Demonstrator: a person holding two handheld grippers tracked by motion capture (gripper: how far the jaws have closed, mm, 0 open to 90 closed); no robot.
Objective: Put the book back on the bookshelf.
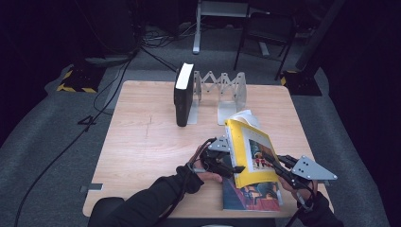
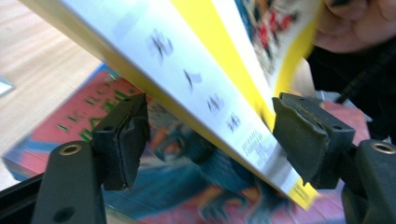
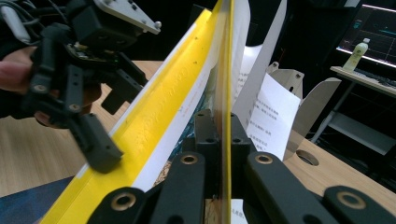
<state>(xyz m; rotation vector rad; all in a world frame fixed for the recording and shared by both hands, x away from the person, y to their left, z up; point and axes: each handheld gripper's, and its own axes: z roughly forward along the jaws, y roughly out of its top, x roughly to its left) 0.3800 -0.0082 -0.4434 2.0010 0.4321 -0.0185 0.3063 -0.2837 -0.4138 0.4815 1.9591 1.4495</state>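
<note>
A yellow book (image 1: 248,151) stands tilted on its lower edge near the table's front right, with its pages fanning open at the top. My right gripper (image 1: 270,161) is shut on its yellow cover (image 3: 224,70), which runs thin between the closed jaws. My left gripper (image 1: 234,168) straddles the book's spine (image 2: 210,93) from the left. Its pads (image 2: 122,140) stand on either side, and a gap shows at them. One of its fingers (image 3: 95,149) lies against the yellow spine side. Under the yellow book a colourful paperback (image 1: 250,196) lies flat.
A black book (image 1: 183,94) stands upright at the left end of a metal folding book rack (image 1: 222,87) at the table's far edge. Bare wood (image 1: 142,142) lies to the left. Past the table are a chair (image 1: 265,33) and floor cables.
</note>
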